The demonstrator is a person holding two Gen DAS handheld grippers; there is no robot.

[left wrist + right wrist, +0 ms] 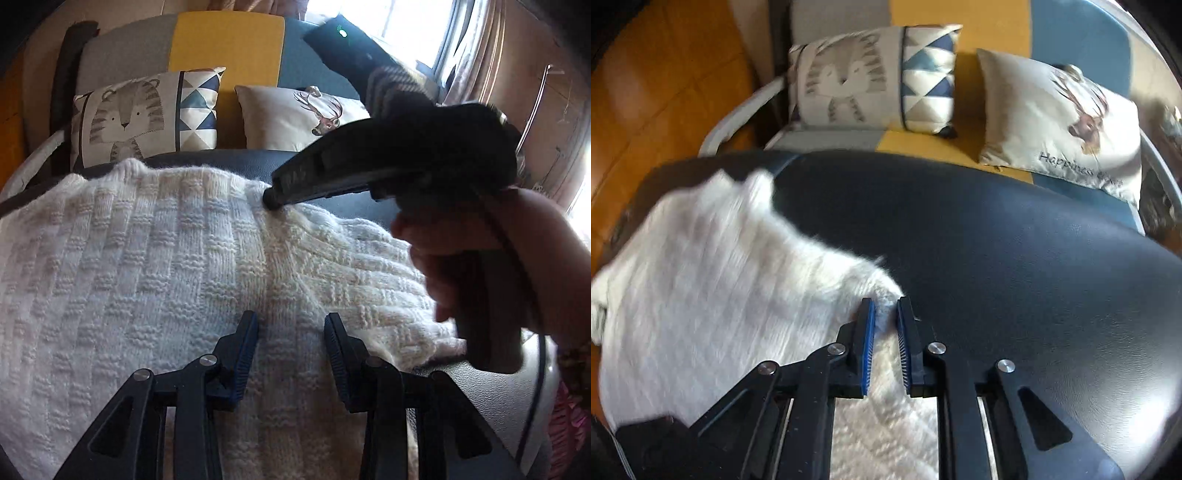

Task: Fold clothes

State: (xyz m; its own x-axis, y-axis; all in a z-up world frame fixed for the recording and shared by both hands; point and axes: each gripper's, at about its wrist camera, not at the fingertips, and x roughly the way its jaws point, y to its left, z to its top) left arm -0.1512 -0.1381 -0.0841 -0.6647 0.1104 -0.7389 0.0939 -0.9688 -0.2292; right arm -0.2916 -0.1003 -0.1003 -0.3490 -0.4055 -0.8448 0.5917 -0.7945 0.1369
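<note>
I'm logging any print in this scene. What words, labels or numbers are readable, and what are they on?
"Happiness": on the deer cushion; the word after it is too blurred to read.
Raised marks on a finger of the right gripper: too blurred to read.
Tiger cushion and white sweater: no text.

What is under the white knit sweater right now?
The white knit sweater lies on a dark leather-like surface, bare beyond its edges. Anything beneath the knit itself is covered.
</note>
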